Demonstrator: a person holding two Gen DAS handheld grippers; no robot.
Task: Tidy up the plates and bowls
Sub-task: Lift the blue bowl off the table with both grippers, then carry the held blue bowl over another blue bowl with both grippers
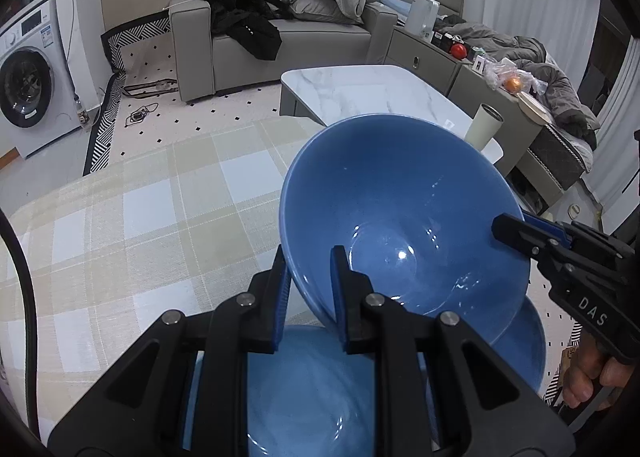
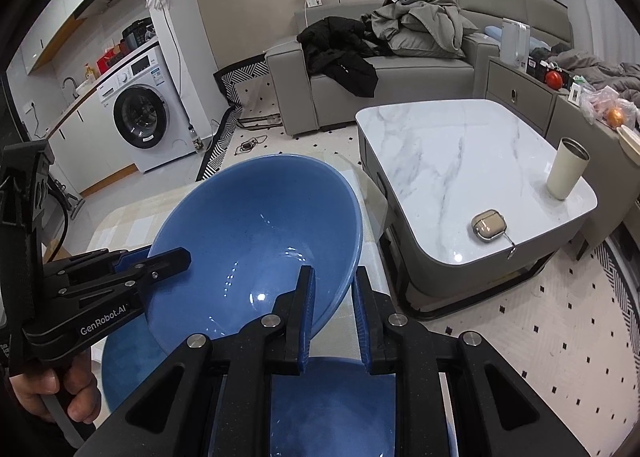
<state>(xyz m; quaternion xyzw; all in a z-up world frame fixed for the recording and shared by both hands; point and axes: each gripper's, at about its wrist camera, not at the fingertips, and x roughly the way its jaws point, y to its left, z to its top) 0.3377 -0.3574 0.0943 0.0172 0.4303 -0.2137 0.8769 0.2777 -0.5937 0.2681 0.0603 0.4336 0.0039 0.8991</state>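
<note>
The bowl (image 1: 400, 217) is plain blue, glossy with white glints, and so is the second bowl (image 1: 312, 389) under it. Both grippers, left (image 1: 308, 277) and right (image 2: 332, 297), are black with blue pads. Beneath the bowl, the tablecloth (image 1: 160, 209) is checked in beige, white and pale blue. Beyond the bowl, the coffee table (image 2: 460, 161) is white marble with grey veins, bearing a cream tumbler (image 2: 566, 169). The sofa (image 2: 400, 73) is grey.

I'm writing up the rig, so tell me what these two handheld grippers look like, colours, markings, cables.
Both are black plastic with silver pivot bolts and blue ribbed pads on the fingers. The left gripper reads "GenRobot.AI" in white; the right gripper shows "DAS". A black cable loops beside the left one. Bare hands, no sleeves visible.
</note>
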